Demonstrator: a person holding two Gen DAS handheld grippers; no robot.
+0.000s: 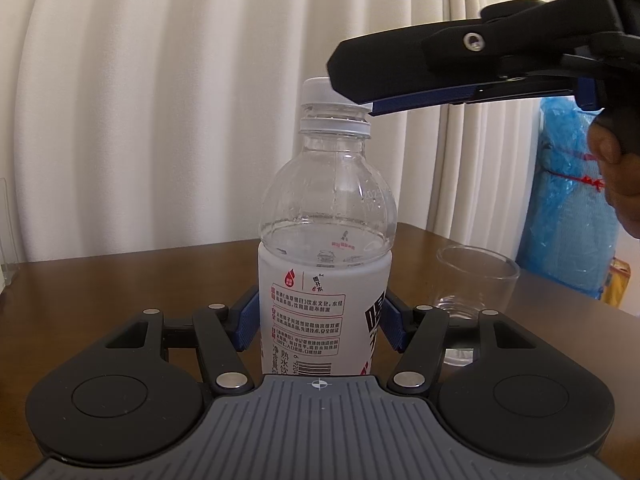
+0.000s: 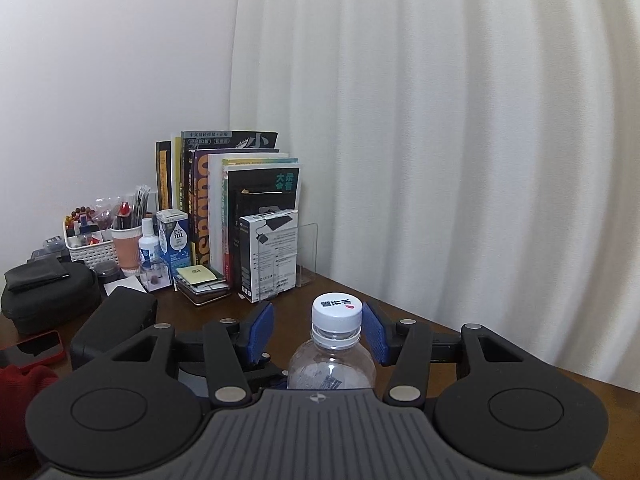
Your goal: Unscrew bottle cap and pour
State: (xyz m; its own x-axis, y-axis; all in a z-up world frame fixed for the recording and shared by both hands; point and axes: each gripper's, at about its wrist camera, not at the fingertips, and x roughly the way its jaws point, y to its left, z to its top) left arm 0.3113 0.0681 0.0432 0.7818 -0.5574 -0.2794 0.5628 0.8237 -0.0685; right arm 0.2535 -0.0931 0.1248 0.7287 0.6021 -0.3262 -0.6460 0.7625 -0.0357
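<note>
Right, we count one bottle [image 1: 325,272], one white cap [image 2: 337,312] and one clear glass [image 1: 476,284] on our brown wooden table [image 1: 120,284], pale pleated curtain [image 1: 160,100] behind. Over on the left of the right wrist view sit a white basket [image 2: 90,250] of small items, a row of upright books [image 2: 228,200] and a black zip case [image 2: 48,296]. Our left gripper [image 1: 320,320] has its blue ribbed pads pressed against the labelled body of the bottle, clamping it upright. The bottle is clear ribbed plastic with a white wrap label, and the tumbler stands just right of it. Our right gripper [image 2: 320,330] sits spread around the cap, the right pad at the cap's edge, the left pad clear of it.
</note>
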